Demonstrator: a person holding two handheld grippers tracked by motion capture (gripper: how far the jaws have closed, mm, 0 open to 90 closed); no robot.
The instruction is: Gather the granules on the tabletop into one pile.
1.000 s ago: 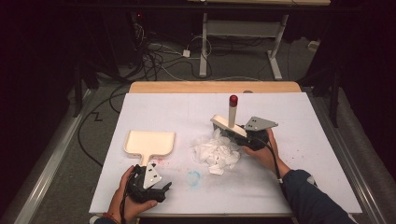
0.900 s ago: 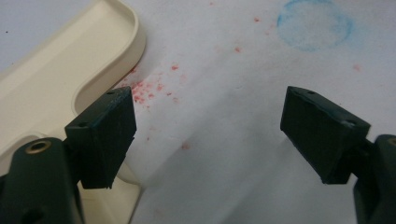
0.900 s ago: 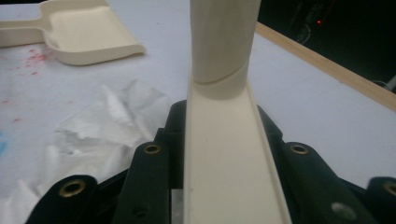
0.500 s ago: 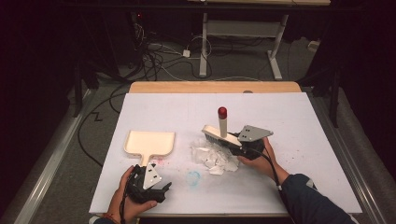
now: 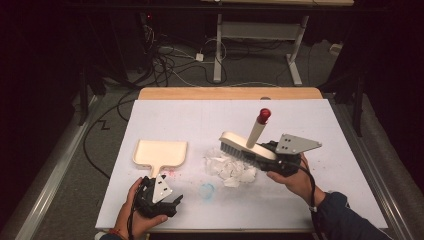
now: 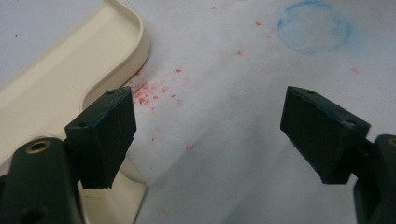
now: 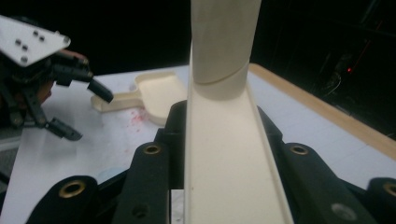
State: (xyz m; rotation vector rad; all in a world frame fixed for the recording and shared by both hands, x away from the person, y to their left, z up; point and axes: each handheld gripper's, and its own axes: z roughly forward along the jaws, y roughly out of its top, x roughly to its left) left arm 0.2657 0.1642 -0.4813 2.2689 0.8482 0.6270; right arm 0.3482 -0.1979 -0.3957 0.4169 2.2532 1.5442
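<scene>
High view, cream brush (image 5: pixel 248 146), red-tipped handle, grey bristles over white paper scraps (image 5: pixel 230 167)

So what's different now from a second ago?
The right gripper, shut on the brush, swept it leftward from the table's right side over the paper scraps. The left gripper stayed open beside the dustpan, which hasn't moved.

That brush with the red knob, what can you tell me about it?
The brush looks like cream plastic: a long flat back with grey bristles underneath and a round handle that slants up to a red knob. The right tongs are shut on one end of its back, and it hangs tilted just above a heap of white paper scraps on the white table. Whether the bristles touch the scraps I cannot tell.
</scene>
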